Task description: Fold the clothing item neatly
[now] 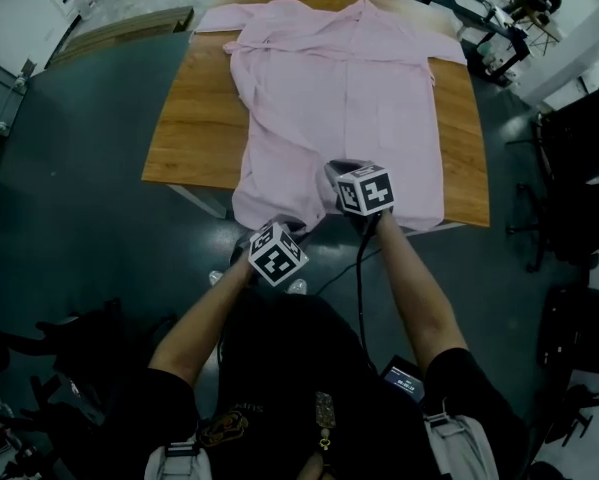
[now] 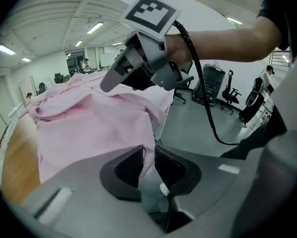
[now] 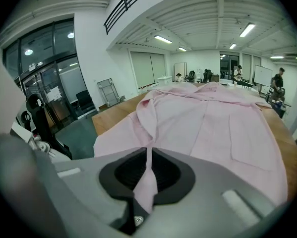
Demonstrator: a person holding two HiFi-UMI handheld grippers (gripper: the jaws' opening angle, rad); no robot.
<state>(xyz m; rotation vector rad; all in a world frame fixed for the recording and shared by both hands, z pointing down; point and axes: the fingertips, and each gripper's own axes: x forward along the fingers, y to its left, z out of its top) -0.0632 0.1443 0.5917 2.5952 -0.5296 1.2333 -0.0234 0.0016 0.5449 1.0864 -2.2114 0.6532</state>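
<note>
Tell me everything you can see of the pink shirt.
The shirt is pale pink, thin woven cloth, short-sleeved, with a collar at the far end and a chest pocket. It lies spread face up on the wooden table, sleeves out, slightly rumpled along one side. Its hem reaches the table's near edge, where the left gripper and right gripper each pinch a fold of it.

**Head view:** from above the near edge of the brown wooden desk, facing steeply down.

**Gripper views:** riding the left hand-held gripper and right hand-held gripper, close at that edge. Both face across the pale pink fabric shirt, which all three views share.
</note>
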